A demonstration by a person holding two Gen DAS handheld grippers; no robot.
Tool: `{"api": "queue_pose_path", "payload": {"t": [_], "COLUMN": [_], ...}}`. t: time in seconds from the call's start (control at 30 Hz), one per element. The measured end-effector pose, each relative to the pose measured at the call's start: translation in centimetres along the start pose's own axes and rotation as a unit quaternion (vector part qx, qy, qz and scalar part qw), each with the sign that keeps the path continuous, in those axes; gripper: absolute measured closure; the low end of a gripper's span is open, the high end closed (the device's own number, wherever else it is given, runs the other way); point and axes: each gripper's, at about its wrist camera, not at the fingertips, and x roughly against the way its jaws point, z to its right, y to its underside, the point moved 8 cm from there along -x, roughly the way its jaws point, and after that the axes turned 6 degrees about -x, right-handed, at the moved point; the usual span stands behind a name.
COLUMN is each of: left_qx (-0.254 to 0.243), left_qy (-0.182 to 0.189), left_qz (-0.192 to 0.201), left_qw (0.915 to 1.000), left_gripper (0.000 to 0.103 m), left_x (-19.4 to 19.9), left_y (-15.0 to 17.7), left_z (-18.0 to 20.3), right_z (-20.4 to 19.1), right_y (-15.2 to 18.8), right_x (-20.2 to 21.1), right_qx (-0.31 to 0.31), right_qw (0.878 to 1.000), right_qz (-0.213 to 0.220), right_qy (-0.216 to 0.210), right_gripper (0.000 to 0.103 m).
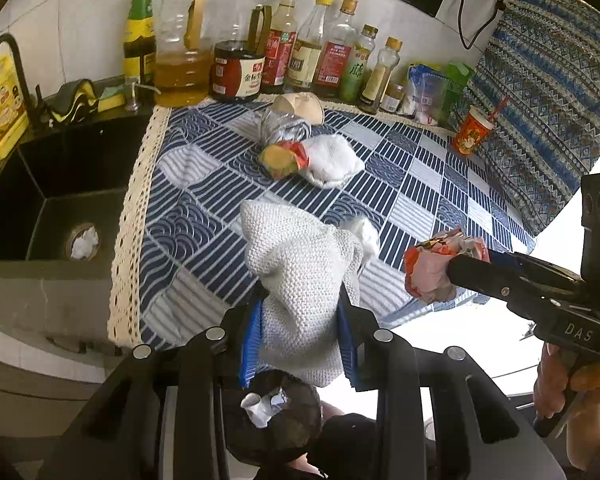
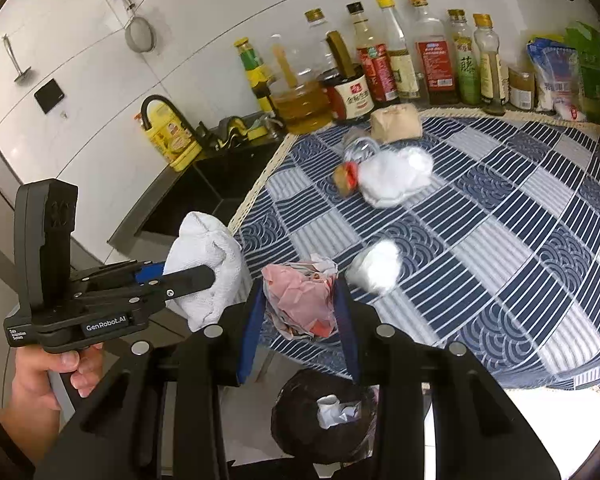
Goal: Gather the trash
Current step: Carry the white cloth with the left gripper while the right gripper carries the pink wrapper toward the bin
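The left gripper's (image 1: pixel 300 312) jaws clamp a soft white knitted cloth (image 1: pixel 300 264); the right gripper's (image 2: pixel 300 308) jaws pinch a light crumpled wrapper (image 2: pixel 300 300). Both hang above the black trash bin (image 2: pixel 324 420), beside the surface (image 2: pixel 500 240); such limp, compressible scraps probably hold best around their bunched middles.

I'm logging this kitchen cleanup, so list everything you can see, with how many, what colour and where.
Cloth: one, white, clamped in the left gripper.
Wrapper: one, pink and red, crumpled, clamped in the right gripper.
Tissue wad: one, white, on the tablecloth near its front edge.
Trash pile: one cluster, white, orange and clear, mid-table.
Tablecloth: one, blue and white, covering the table.
Bottles: about ten, mixed colours, along the wall.
Cup: one, red, far right of the table.
Sink: one, black, left of the table.
Trash bin: one, black, on the floor below.
Left gripper: shut on cloth.
Right gripper: shut on wrapper.
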Motion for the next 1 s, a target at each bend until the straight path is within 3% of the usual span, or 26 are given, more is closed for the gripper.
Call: {"api": "queue_pose_path", "payload": {"t": [0.5, 1.0], "left_qx": [0.04, 0.094], "left_qy": [0.006, 0.004], "left_qz": [-0.064, -0.136], "left_qw": [0.9972, 0.9862], "left_gripper": [0.072, 0.072], "left_x": [-2.3, -6.2], "left_y": [8.1, 15.3], "left_z": [-1.0, -3.4], "right_z": [-0.4, 1.2], "right_y": [7.7, 15.3], "right_x": [-4.9, -11.0], "right_qx": [-0.021, -0.045], "right_qw": [0.996, 0.983], "right_qz": [-0.083, -0.179], "right_qy": [-0.011, -0.007], "right_gripper": [0.067, 0.067]}}
